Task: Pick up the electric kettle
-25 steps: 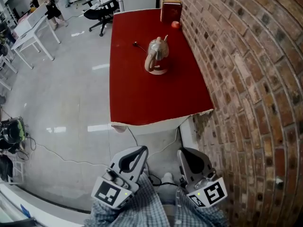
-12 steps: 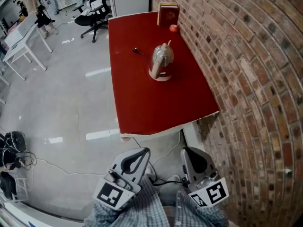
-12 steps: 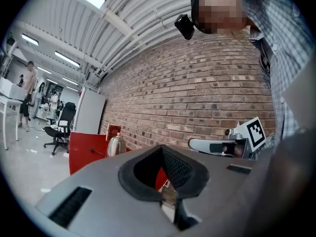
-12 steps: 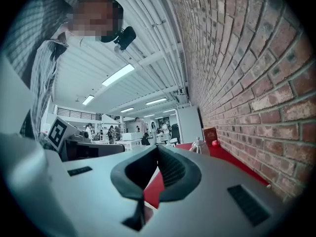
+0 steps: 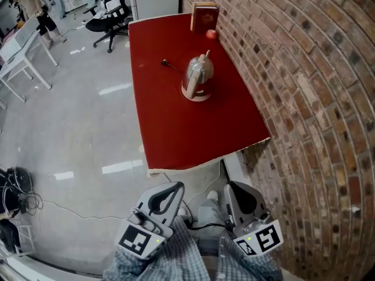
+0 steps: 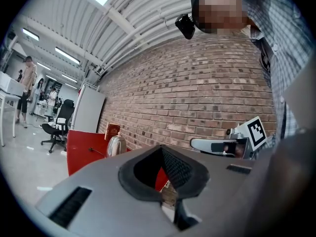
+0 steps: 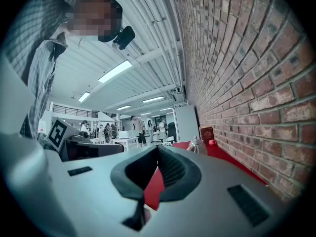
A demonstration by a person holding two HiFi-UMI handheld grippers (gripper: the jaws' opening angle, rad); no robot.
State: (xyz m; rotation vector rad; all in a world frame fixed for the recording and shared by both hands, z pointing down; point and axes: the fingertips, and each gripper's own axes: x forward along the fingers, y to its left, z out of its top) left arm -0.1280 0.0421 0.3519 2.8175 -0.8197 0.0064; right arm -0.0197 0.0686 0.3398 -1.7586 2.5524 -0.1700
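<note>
Both pairs of jaws are clenched shut with nothing between them, held low in front of the person and short of the worktop's near edge. The left gripper (image 5: pixel 169 191) sits on the side of the bare grey floor (image 5: pixel 76 127), which gives wide open room; an office chair (image 5: pixel 103 20) and white desks stand well away at the far left.

Next comes the red worktop (image 5: pixel 176 127), its long right side running along the wall. A small black plug (image 5: pixel 166 62) lies on it just left of the electric kettle (image 5: pixel 197 76), which stands upright past the middle and nearer the wall side. Its handle seems to face the near-left. A book (image 5: pixel 203 16) and a small red round thing (image 5: pixel 210 34) are behind it at the far end.

The step in hand is the approach. It would go best from the near edge or the floor side, with one pair of jaws parted early and lined up on the handle, clear of the plug.

The right gripper (image 5: pixel 237 193) is closest to the brick wall (image 5: pixel 304 98), so it has little room to swing.
</note>
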